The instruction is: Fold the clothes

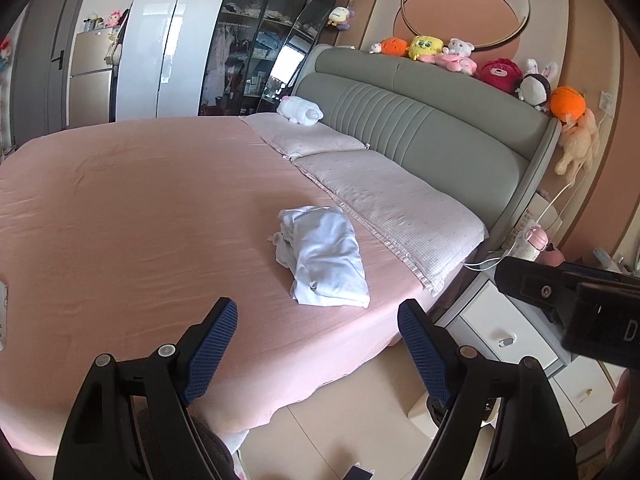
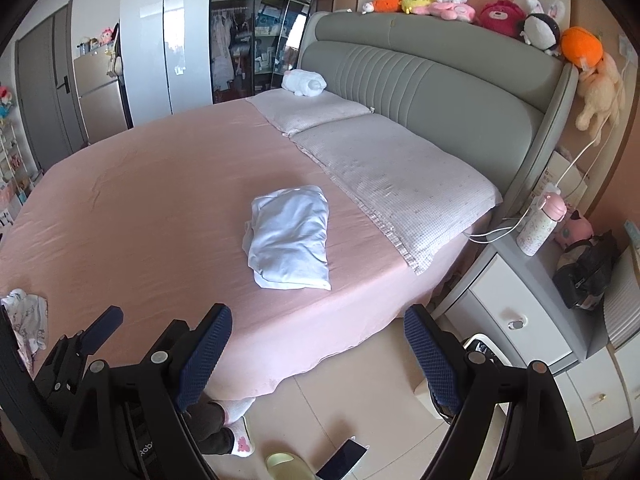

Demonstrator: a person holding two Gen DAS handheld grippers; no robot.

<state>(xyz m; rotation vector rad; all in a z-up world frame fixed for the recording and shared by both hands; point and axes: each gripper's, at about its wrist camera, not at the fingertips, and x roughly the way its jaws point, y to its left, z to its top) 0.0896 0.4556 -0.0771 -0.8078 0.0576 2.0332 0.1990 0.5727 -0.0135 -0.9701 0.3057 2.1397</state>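
Left gripper (image 1: 318, 344): jaws spread wide, nothing between the blue pads, held above the bed's near edge.
Right gripper (image 2: 318, 350): jaws equally wide and empty, over the same edge; its black body (image 1: 560, 300) shows at the right of the left wrist view.
Folded garment (image 2: 289, 240): pale blue, folded into a rough rectangle, lying on the pink bedsheet (image 2: 140, 200) ahead of both grippers and apart from them.
Second garment (image 2: 24, 320): white, printed, crumpled at the bed's left edge, partly hidden by the left gripper's frame.
Pillows (image 2: 396, 184): two flat ones along the grey headboard (image 2: 440, 92), just beyond the folded garment.
Headboard top: a row of plush toys (image 2: 460, 4).
Nightstand (image 2: 504, 292): right of the bed, bearing a pink-lidded bottle (image 2: 540, 224).
Floor: a socked foot (image 2: 240, 436), a green slipper (image 2: 288, 466) and a dark phone (image 2: 340, 460).
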